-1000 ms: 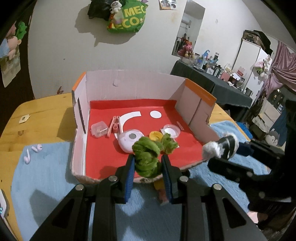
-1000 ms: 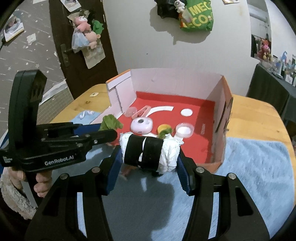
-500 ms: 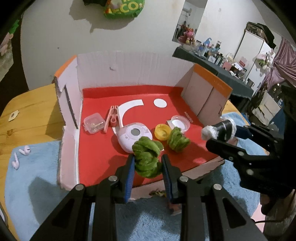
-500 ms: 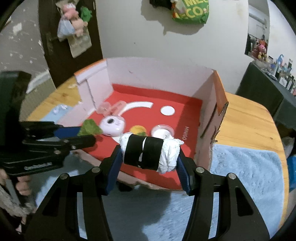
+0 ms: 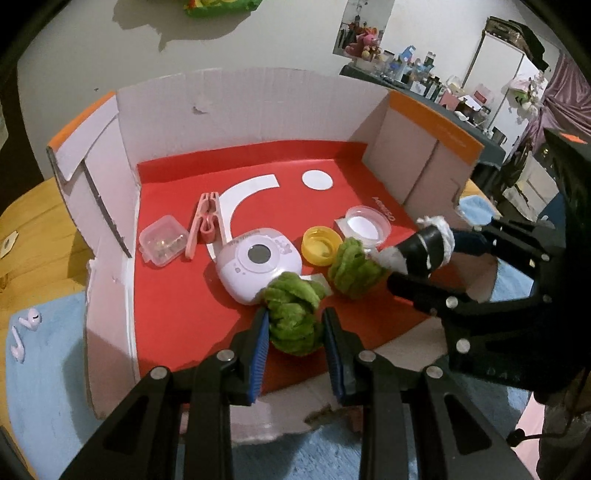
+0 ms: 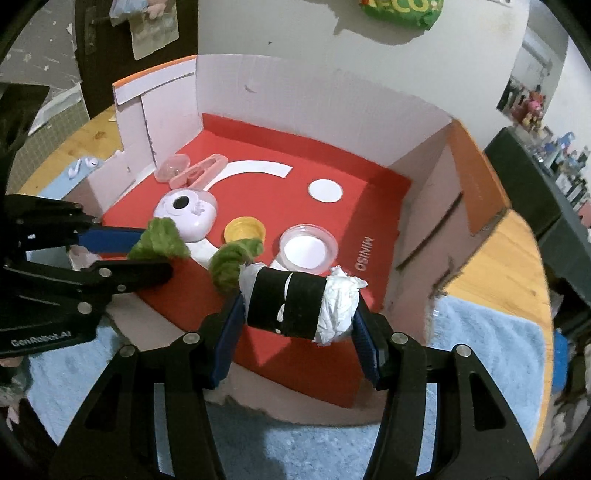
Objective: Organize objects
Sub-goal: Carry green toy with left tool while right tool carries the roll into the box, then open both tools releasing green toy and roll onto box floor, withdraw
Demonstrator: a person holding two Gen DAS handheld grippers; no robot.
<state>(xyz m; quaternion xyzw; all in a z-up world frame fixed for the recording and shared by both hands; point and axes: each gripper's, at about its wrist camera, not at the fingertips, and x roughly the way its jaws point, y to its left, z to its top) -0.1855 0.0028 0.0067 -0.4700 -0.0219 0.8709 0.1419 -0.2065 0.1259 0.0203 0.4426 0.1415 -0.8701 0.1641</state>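
Both grippers have advanced over the box's (image 5: 417, 155) near edge: left gripper (image 5: 295, 328) clamps a green tuft (image 5: 293, 321), right gripper (image 6: 297, 314) a banded white roll (image 6: 299, 302); lower each onto bare red floor before releasing, clear of the camera (image 5: 258, 264).

White earbuds (image 5: 23, 332) on blue mat (image 5: 44, 387), wooden table (image 6: 498, 266), green bag (image 6: 406, 9) on wall.

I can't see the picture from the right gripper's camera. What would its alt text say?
The right gripper holds a white paper wad wrapped in black bands over a red-floored cardboard box. Inside lie a pink gadget, a yellow cap and a clear dish; the left gripper brings green fluff.
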